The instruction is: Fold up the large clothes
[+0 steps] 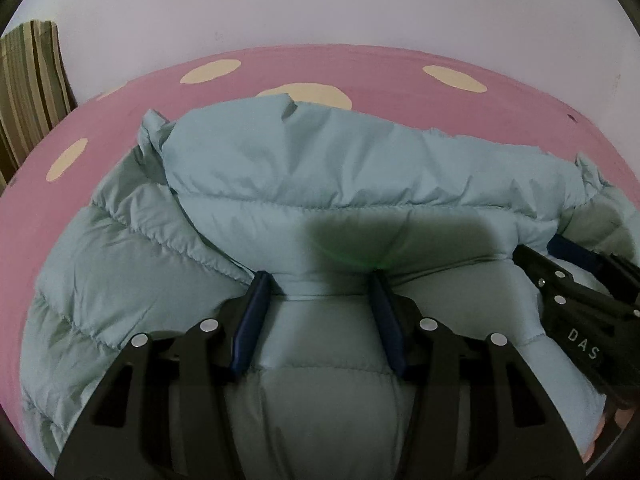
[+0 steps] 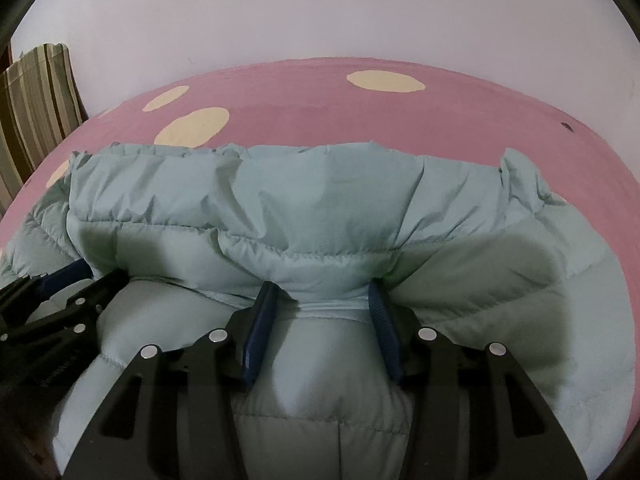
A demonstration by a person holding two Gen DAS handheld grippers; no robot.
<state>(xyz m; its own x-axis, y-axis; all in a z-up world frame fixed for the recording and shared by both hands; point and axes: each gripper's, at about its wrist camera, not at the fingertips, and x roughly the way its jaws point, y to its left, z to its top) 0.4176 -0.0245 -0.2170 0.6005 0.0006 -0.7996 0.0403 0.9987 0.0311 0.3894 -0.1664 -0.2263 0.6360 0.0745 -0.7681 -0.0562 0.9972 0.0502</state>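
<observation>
A pale blue-green quilted puffer jacket [image 1: 320,184] lies on a pink bed sheet with cream dots [image 1: 360,64]. Part of it is folded over the rest, its edge toward the wall. My left gripper [image 1: 322,280] has its jaws set wide, with a bulge of jacket fabric between the blue pads [image 1: 252,320]. My right gripper [image 2: 320,292] stands the same way on the jacket [image 2: 320,200], fabric bulging between its pads [image 2: 260,328]. Each gripper shows in the other's view: the right one at the right edge [image 1: 580,312], the left one at the left edge [image 2: 52,320].
A striped cushion [image 1: 28,92] stands against the white wall [image 1: 320,0] at the far left; it also shows in the right wrist view [image 2: 36,108]. The pink sheet [image 2: 400,112] runs beyond the jacket to the wall.
</observation>
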